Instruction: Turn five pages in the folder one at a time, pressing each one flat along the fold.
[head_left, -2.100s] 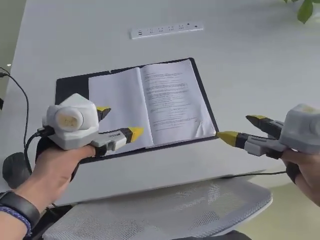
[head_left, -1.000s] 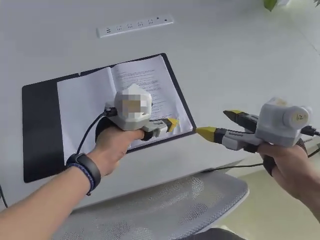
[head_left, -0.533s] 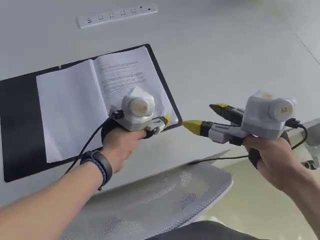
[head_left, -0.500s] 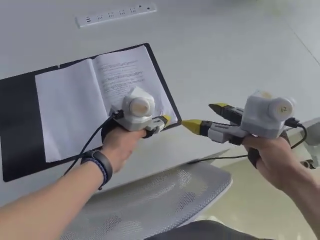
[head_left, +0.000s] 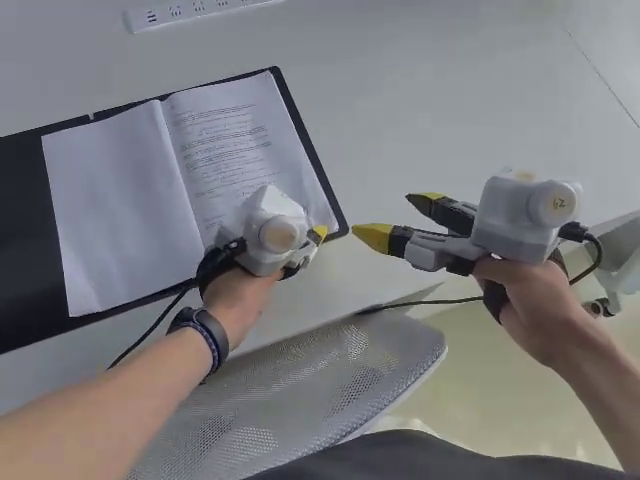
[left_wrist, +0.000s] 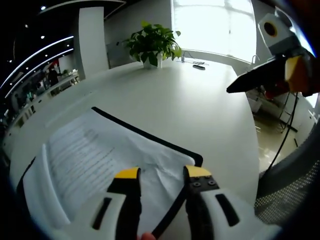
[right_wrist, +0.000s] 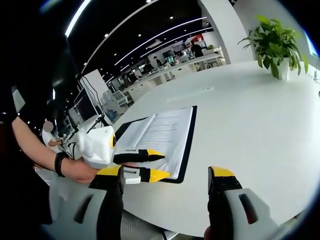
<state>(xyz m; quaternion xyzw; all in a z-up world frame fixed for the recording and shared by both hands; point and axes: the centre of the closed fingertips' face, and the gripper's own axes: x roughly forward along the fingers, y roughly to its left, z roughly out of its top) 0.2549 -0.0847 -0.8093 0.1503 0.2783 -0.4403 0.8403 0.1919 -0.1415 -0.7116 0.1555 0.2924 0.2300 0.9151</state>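
Note:
The black folder (head_left: 20, 160) lies open on the white table, with a blank left page (head_left: 110, 210) and a printed right page (head_left: 225, 145). My left gripper (head_left: 316, 240) sits at the lower right corner of the printed page (left_wrist: 100, 150). It is open, and its yellow-tipped jaws stand apart over that corner (left_wrist: 162, 172). My right gripper (head_left: 398, 220) hovers to the right of the folder, past the table's near edge, open with nothing between its jaws (right_wrist: 165, 172). From the right gripper view, the left gripper (right_wrist: 150, 165) shows at the folder (right_wrist: 187, 145) corner.
A white power strip (head_left: 170, 12) lies beyond the folder. A grey mesh chair (head_left: 300, 380) sits under the table's near edge. A potted plant (left_wrist: 152, 45) stands at the far end of the table (right_wrist: 260, 115). A cable trails from each gripper.
The head camera has swung. My left gripper moved from the left page's lower edge across to the printed page's lower right corner. The right gripper stayed open and came a little closer.

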